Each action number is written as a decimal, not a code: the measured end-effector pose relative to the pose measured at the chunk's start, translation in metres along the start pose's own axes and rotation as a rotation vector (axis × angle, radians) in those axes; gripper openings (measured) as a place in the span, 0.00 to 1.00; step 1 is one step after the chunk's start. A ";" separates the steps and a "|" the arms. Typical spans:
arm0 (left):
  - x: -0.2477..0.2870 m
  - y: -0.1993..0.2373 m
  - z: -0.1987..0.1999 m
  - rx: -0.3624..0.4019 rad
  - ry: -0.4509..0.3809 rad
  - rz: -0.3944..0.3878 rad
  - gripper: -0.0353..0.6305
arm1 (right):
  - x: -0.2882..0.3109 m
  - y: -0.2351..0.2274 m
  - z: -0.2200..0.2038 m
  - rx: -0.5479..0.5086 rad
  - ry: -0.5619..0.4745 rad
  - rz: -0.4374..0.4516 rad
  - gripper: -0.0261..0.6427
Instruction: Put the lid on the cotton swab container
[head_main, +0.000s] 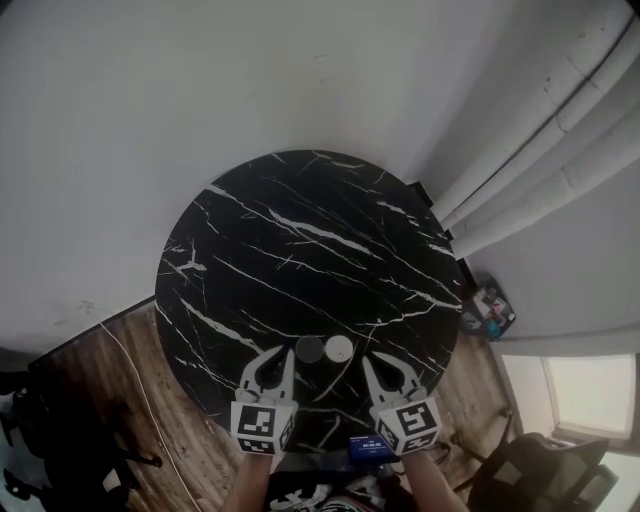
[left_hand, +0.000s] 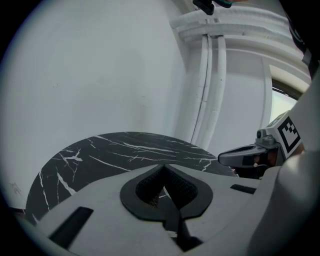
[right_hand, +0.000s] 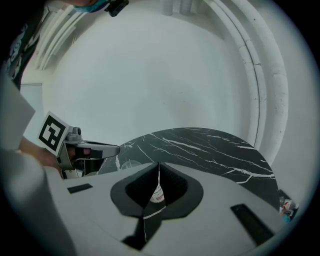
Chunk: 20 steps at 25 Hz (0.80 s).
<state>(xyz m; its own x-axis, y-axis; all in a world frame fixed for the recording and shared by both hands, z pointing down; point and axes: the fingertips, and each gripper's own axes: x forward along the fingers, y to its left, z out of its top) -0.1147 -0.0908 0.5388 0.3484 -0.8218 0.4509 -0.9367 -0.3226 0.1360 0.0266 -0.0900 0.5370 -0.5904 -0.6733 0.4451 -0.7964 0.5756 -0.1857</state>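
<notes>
The cotton swab container (head_main: 339, 349), a small white round, sits just beside its darker lid (head_main: 310, 349) near the table's (head_main: 300, 240) front edge, lid off. Only the head view shows both whole. The right gripper (head_main: 368, 360) view catches only a white, red-printed sliver through its closed, empty jaws, and the left gripper (head_main: 285, 356) is pinched together too, holding nothing.

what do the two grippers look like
Both are alike. The left gripper and the right gripper have pale grey bodies that taper into two curved, pointed jaws, lined inside with dark ribbed pads. Each carries a white cube at its rear, printed with black square markers.
</notes>
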 end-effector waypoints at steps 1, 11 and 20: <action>0.002 0.001 -0.003 -0.005 0.008 0.001 0.07 | 0.003 0.001 -0.003 0.000 0.008 0.008 0.07; 0.016 0.010 -0.024 -0.038 0.065 0.005 0.07 | 0.022 0.001 -0.024 -0.004 0.080 0.043 0.07; 0.026 0.019 -0.042 -0.118 0.098 0.030 0.07 | 0.032 0.003 -0.029 0.022 0.062 0.101 0.07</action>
<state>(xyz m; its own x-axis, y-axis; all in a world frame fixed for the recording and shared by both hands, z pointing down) -0.1249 -0.0984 0.5907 0.3203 -0.7788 0.5393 -0.9463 -0.2362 0.2209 0.0093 -0.0959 0.5763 -0.6590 -0.5823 0.4760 -0.7365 0.6281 -0.2513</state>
